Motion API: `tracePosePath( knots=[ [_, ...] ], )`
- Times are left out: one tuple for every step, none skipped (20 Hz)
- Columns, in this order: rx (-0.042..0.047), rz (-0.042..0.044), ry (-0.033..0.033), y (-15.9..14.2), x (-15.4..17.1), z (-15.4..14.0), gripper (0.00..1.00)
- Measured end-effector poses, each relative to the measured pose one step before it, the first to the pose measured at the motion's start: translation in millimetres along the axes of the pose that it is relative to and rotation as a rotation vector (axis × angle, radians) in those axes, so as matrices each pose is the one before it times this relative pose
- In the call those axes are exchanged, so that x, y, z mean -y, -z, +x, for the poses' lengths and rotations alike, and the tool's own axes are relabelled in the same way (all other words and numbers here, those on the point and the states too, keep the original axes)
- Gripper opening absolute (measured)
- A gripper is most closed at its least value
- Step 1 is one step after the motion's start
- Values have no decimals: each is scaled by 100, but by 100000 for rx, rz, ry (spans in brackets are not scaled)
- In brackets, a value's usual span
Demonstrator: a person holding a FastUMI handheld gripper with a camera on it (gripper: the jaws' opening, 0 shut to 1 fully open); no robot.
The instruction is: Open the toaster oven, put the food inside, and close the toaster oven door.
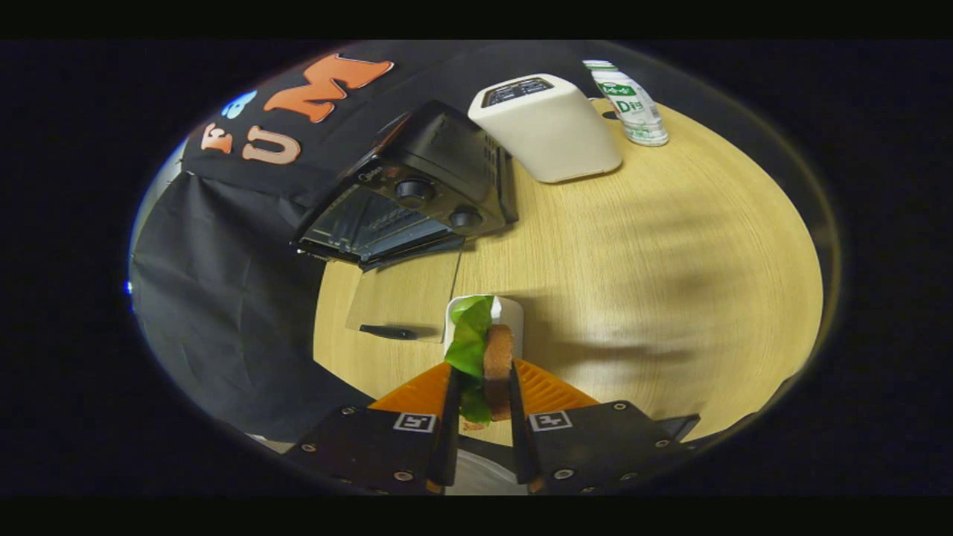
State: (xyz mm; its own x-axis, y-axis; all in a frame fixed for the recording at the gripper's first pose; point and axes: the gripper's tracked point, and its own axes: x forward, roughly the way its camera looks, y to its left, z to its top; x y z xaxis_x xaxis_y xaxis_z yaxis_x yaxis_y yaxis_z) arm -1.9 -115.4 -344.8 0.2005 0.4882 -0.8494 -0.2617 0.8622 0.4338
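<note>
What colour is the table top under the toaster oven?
Light wood grain, seen in the gripper view: table, toaster oven.

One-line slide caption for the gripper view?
Hand-held gripper shut on sandwich, toaster oven open beyond on wooden table.

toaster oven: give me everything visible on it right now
The toaster oven is a black box, apparently metal, with two round knobs on its front panel and vent slots on the side. Its glass door is swung fully down, lying flat toward the fingers, its dark handle at the outer edge. It sits on the wooden table against the black cloth, beside a white appliance, well beyond the gripper, whose fingers clamp the sandwich.
</note>
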Motion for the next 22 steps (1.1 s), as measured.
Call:
tracePosePath(
  knots=[
    [99, -941, 43, 29, -247, -478, 29],
    [544, -1006, -144, -143, -307, -448, 28],
    [1235, -701, -152, -389, -308, -430, 27],
    [1935, -239, -64, -401, -252, -572, 28],
    [1639, 139, -55, -482, -235, -507, 28],
    [2292, 794, -3, -434, -221, -539, 28],
    [2487, 639, -383, -500, -272, -416, 28],
    [1955, 1012, -994, -270, -375, -413, 27],
    [2346, 2208, -1088, -377, -354, -201, 27],
    [2245, 2862, -1194, -268, -281, -252, 27],
    [2604, 3645, -1434, -419, -375, -51, 27],
    [3242, 3907, -1866, -522, -408, -123, 27],
    [3352, 4245, -2048, -408, -532, 202, 27],
    [2864, 4013, -2437, -192, -493, 127, 27],
    [2473, 3652, -2531, -173, -734, 263, 27],
    [2583, 3291, -2152, -103, -560, 430, 27],
    [1780, 3415, -2000, 59, -583, 718, 27],
    [1677, 3566, -1462, 215, -604, 677, 27],
    [1681, 2075, -574, 145, -378, 849, 27],
    [1777, 1761, -341, 198, -332, 1049, 27],
    [1991, 2054, -731, 156, -400, 822, 27],
    [2412, 2711, -1840, 192, -594, 1029, 27]
  ],
)
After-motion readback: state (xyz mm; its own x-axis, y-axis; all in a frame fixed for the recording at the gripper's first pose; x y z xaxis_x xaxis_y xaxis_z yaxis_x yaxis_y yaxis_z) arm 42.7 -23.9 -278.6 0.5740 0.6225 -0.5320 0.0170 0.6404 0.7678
